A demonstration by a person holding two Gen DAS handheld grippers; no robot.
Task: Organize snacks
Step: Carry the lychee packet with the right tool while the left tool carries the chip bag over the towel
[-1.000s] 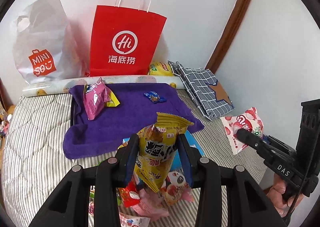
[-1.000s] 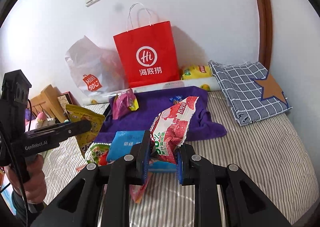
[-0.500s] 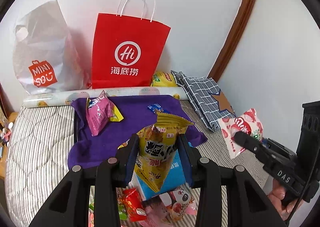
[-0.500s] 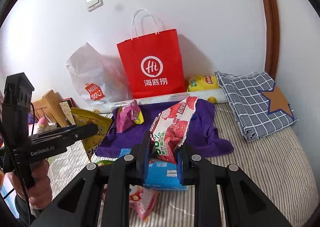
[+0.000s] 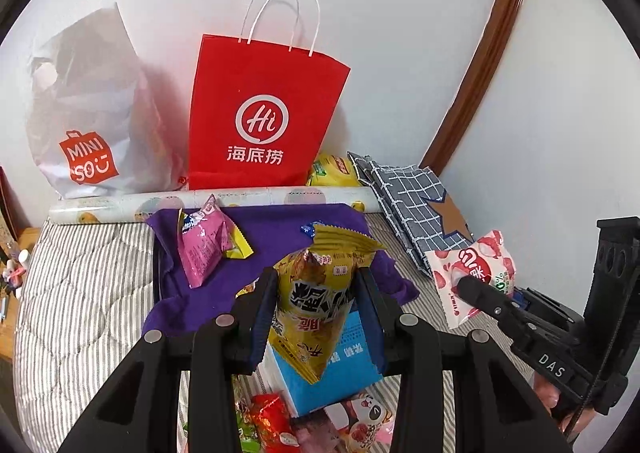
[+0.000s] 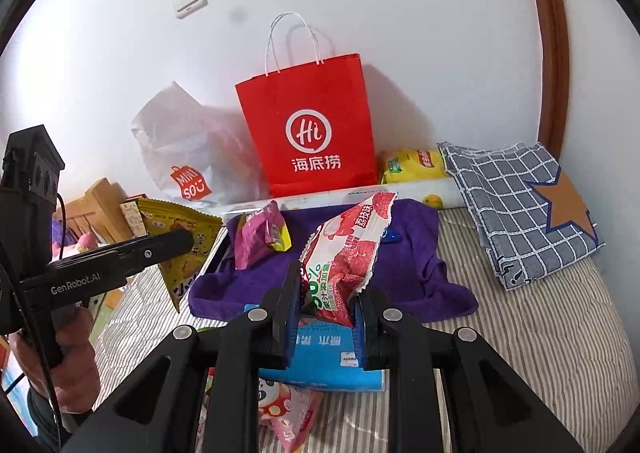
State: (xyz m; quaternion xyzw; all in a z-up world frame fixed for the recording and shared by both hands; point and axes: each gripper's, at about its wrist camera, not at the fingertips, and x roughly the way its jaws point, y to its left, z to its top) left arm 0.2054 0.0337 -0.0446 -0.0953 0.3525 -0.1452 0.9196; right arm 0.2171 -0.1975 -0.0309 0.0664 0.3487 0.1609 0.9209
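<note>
My left gripper (image 5: 316, 289) is shut on a yellow snack packet (image 5: 316, 305), held upright above the bed. My right gripper (image 6: 328, 293) is shut on a red-and-white lychee snack packet (image 6: 346, 253), also lifted. Each gripper shows in the other's view: the right one (image 5: 464, 285) with its lychee packet (image 5: 472, 273), the left one (image 6: 188, 239) with its yellow packet (image 6: 180, 245). Ahead lies a purple cloth (image 5: 280, 237) with a pink packet (image 5: 204, 241) and a small blue candy (image 6: 394, 238) on it. Below the grippers lie a blue box (image 5: 344, 369) and several loose snacks (image 5: 272, 421).
A red paper bag (image 5: 264, 117) and a white plastic bag (image 5: 88, 121) lean on the wall behind a paper roll (image 5: 208, 199). A yellow bag (image 5: 332, 171) and a folded checked cloth (image 5: 416, 205) lie at the right. The bed has a striped cover (image 5: 80, 293).
Both grippers have drawn back and slightly up with their packets; the purple cloth and bags sit farther ahead and more of the blue box and loose snacks shows below.
</note>
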